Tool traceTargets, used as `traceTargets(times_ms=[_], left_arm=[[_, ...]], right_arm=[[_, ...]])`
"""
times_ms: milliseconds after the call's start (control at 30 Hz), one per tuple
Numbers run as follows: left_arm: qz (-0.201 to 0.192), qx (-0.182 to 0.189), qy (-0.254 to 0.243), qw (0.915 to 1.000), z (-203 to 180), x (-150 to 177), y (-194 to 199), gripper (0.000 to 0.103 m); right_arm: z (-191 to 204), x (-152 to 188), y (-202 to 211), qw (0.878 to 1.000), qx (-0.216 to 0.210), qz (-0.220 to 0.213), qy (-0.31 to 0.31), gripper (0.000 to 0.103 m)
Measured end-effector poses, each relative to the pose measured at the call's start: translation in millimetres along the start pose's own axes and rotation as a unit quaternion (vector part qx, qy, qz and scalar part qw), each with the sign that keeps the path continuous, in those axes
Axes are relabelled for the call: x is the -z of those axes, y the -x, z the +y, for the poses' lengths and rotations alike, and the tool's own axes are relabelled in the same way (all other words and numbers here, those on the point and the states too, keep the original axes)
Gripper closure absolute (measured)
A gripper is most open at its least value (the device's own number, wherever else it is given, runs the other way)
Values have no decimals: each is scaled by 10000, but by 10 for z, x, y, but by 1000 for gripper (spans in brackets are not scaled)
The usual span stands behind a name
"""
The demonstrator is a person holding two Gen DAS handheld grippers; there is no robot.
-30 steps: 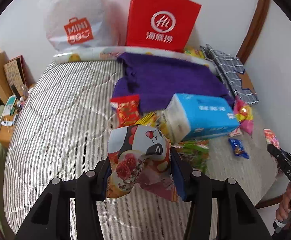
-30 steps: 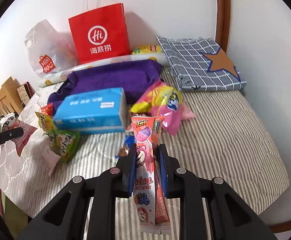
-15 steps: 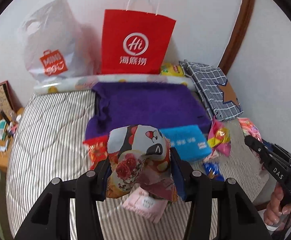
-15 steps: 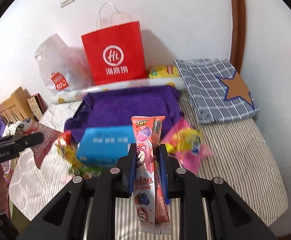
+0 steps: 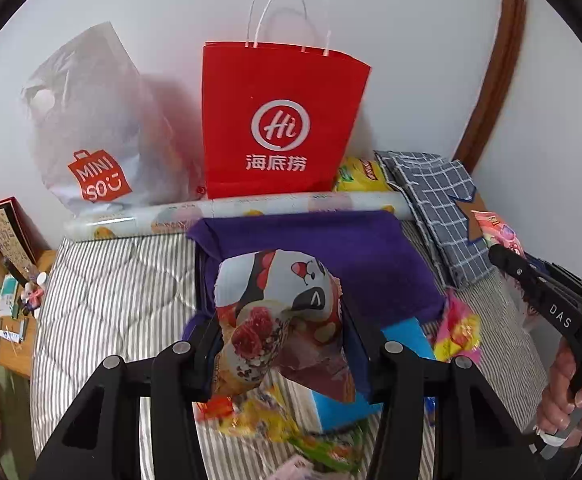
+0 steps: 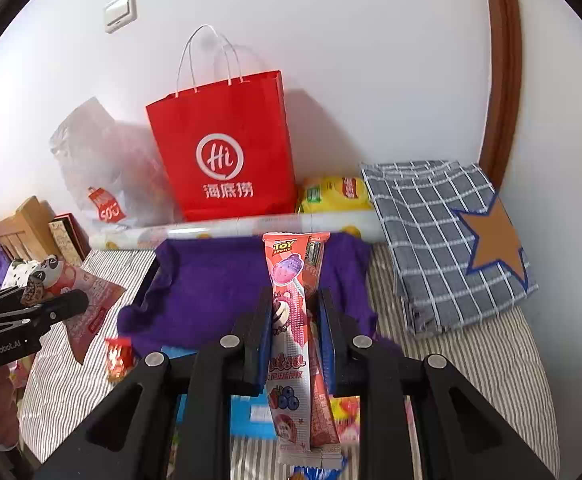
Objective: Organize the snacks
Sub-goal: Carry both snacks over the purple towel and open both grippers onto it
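Observation:
My left gripper [image 5: 281, 336] is shut on a panda-print snack bag [image 5: 279, 312], held above the bed in front of the purple cloth [image 5: 331, 252]. My right gripper [image 6: 295, 332] is shut on a long pink Toy Story snack packet [image 6: 293, 308], also held over the purple cloth [image 6: 211, 288]. A red paper bag [image 5: 279, 128] stands open against the wall behind the cloth; it also shows in the right wrist view [image 6: 227, 152]. Loose snacks [image 5: 457, 330] and a blue tissue pack [image 5: 407, 332] lie below the grippers. The left gripper and its bag show at the right wrist view's left edge [image 6: 51, 304].
A white Miniso plastic bag [image 5: 91, 128] leans left of the red bag. A rolled sheet [image 5: 251, 210] lies along the wall. A folded checked blanket [image 6: 451, 236] sits at the right. A yellow packet [image 6: 335, 194] lies behind it. A wooden side table [image 5: 7, 320] stands left of the striped bed [image 5: 111, 300].
Both grippers have risen and moved forward toward the red bag and purple cloth, each still holding its snack. The tissue pack and loose snacks have dropped low in both views.

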State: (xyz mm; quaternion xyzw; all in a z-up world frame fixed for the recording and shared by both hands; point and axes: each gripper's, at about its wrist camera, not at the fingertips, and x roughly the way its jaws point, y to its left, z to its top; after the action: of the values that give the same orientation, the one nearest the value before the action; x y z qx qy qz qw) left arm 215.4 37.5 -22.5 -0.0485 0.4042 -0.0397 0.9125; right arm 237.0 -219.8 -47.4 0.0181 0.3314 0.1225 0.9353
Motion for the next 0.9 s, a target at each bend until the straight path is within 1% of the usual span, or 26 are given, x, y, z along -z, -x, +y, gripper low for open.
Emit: traceTargets(times_ms=[167,333,600,700,900], left_arm=[[88,-42,115,9999,132,-151,-246,55],[258,18,161,9995,226,-268,-559,55],[389,-11,239,9990,353,-433,-963,55],[480,5,266,9985,376,-491,-1143,55],[665,98,320,9972,394,-570,-1498,55]], right_arm=[[-37,-159,-316,10000,-3,65,-17,82],[-60,-255,-671,9997,-57,203,-146,82],[-39,-412,-1146,9992,-112,351,-133,82],[-44,-431,-1332,9989,-75,460,-105,82],[-86,-367,-1690,9968,-31,780,-153,82]])
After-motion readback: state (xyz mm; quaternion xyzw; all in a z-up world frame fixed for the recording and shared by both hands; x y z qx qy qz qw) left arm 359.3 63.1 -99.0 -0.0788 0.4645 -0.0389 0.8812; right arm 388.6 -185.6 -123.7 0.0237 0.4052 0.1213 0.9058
